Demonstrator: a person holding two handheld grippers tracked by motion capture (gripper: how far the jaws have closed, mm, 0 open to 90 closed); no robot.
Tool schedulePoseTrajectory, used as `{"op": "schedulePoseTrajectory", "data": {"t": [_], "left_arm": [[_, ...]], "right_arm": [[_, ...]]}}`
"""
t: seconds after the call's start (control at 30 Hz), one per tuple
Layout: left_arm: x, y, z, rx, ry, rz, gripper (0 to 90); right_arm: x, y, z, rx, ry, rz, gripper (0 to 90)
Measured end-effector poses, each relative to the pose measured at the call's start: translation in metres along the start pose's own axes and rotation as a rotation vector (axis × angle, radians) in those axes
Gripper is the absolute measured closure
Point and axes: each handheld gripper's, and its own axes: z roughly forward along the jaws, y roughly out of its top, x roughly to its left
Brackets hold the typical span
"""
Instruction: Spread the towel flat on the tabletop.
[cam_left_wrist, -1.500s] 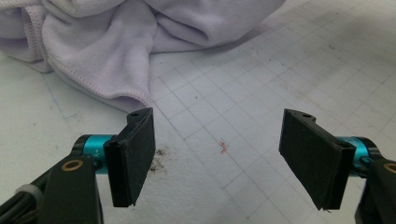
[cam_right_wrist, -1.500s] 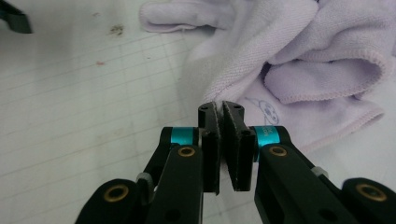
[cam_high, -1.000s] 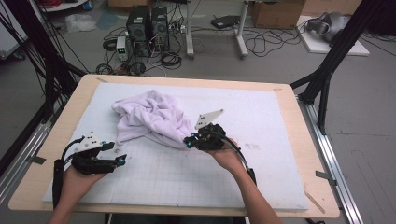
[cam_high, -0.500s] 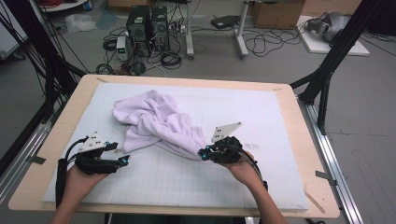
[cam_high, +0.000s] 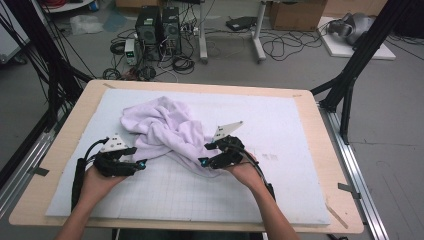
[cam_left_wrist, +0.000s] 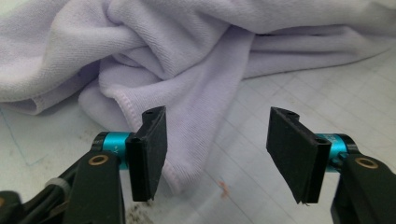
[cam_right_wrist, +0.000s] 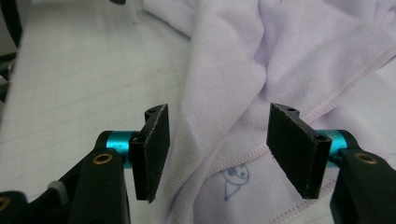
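computers, cables and grey floor are seen at the top of the high view, behind a wooden table covered by a white gridded mat. a crumpled lilac towel of soft looped cloth with stitched hems is bunched left of centre in that frame. compared with the earlier frames, its lower right corner has been drawn out toward the lower centre and let go: the right gripper, clamped on it before, has just been opening, and its flat black pads now stand apart over a hem with a small printed figure. the left gripper has been brought nearer the towel's left edge, its jaws closing somewhat yet wide, nothing gripped, a folded hem lying just ahead.
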Motion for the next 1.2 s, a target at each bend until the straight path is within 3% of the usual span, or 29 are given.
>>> {"op": "schedulePoseTrajectory", "data": {"t": [0.1,0.17,0.2,0.23,0.27,0.37,0.4,0.43,0.6,0.67,0.83,1.17,1.2], "left_arm": [[0.003,0.002,0.009,0.023,-0.002,0.005,45.0],[0.006,0.002,0.020,0.052,0.004,0.009,50.6],[0.006,0.001,0.024,0.069,-0.004,0.014,50.6],[0.006,0.001,0.027,0.083,-0.003,0.019,58.1],[0.006,0.000,0.031,0.101,0.006,0.036,63.0],[0.007,0.001,0.031,0.097,-0.002,0.022,70.6],[0.008,0.001,0.030,0.098,-0.010,0.019,77.6],[0.008,0.002,0.029,0.104,-0.016,0.025,84.7],[0.005,0.003,0.019,0.084,-0.033,0.028,85.8],[0.000,0.002,0.004,0.053,-0.040,0.038,85.9],[-0.014,-0.007,-0.019,0.043,-0.065,0.076,86.0],[-0.034,-0.032,-0.049,0.056,-0.093,0.106,86.4],[-0.036,-0.037,-0.053,0.059,-0.103,0.104,86.3]], "right_arm": [[-0.004,-0.004,0.011,0.027,0.000,0.008,45.5],[-0.008,-0.007,0.016,0.043,0.003,0.025,56.4],[-0.008,-0.007,0.016,0.043,0.003,0.025,56.4],[-0.012,-0.010,0.018,0.061,0.016,0.026,68.4],[-0.012,-0.011,0.019,0.064,0.023,0.025,73.7],[-0.013,-0.013,0.021,0.060,0.050,0.029,82.7],[-0.013,-0.013,0.021,0.060,0.055,0.021,84.9],[-0.012,-0.012,0.018,0.052,0.059,0.024,85.9],[-0.009,-0.011,0.004,0.028,0.064,0.025,86.1],[-0.001,-0.013,-0.012,0.012,0.052,0.003,86.3],[0.013,-0.030,-0.035,-0.002,0.052,0.004,86.4],[0.046,-0.059,-0.048,0.023,0.080,-0.003,86.5],[0.051,-0.066,-0.050,0.025,0.099,0.012,86.4]]}}
